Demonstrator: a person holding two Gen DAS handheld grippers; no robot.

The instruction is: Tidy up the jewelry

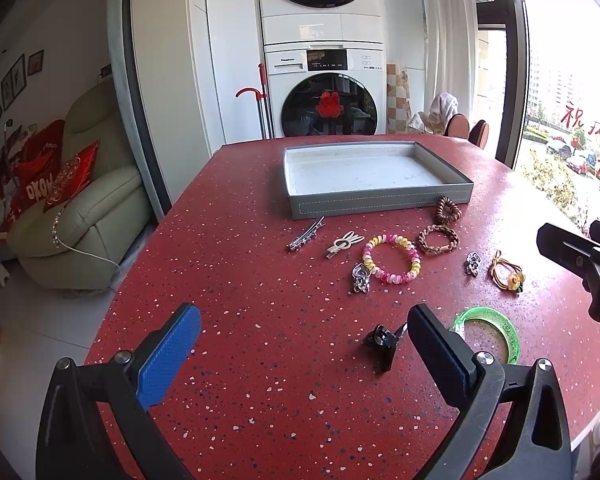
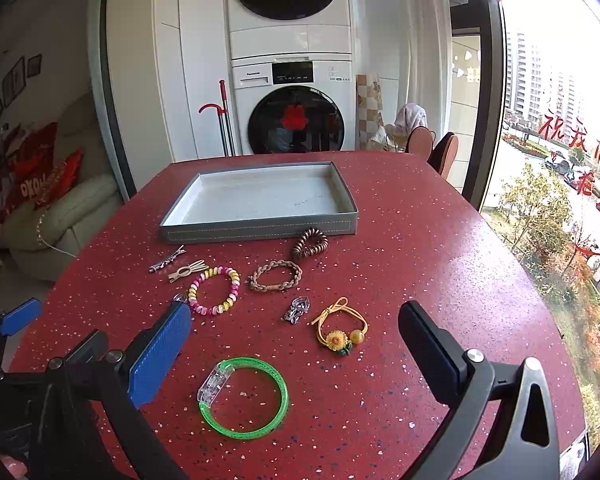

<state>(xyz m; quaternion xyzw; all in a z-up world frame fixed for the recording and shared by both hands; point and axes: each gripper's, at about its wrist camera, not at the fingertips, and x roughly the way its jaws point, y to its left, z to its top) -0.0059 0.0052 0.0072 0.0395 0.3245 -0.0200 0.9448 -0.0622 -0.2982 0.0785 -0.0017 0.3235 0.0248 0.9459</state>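
Only the left wrist view shows the small black clip (image 1: 382, 340), lying on the red speckled table (image 1: 260, 380) just left of that gripper's right finger; the right wrist view hides it behind a blue pad. The right wrist view in turn gives the green bangle (image 2: 244, 398) whole, with its clear clasp, where the left view cuts part of it off behind a finger.

The left gripper (image 1: 304, 336) hovers over the near table with its jaws spread wide and nothing between them. The right gripper (image 2: 296, 340) is likewise wide apart and empty, with the bangle lying on the table below its gap.

At the far side sits one grey tray (image 2: 260, 228), its white floor bare. The jewelry lies loose on the table near of it (none in the tray): one brown spiral tie (image 2: 310, 243) touching the tray's near wall, one braided brown bracelet (image 2: 275, 276), one pink-and-yellow bead bracelet (image 2: 214, 291), one yellow sunflower tie (image 2: 342, 328), two silver charms (image 1: 360, 278) (image 1: 472, 263), one silver hair clip (image 1: 305, 235) and one cream clip (image 1: 344, 243) at the left.
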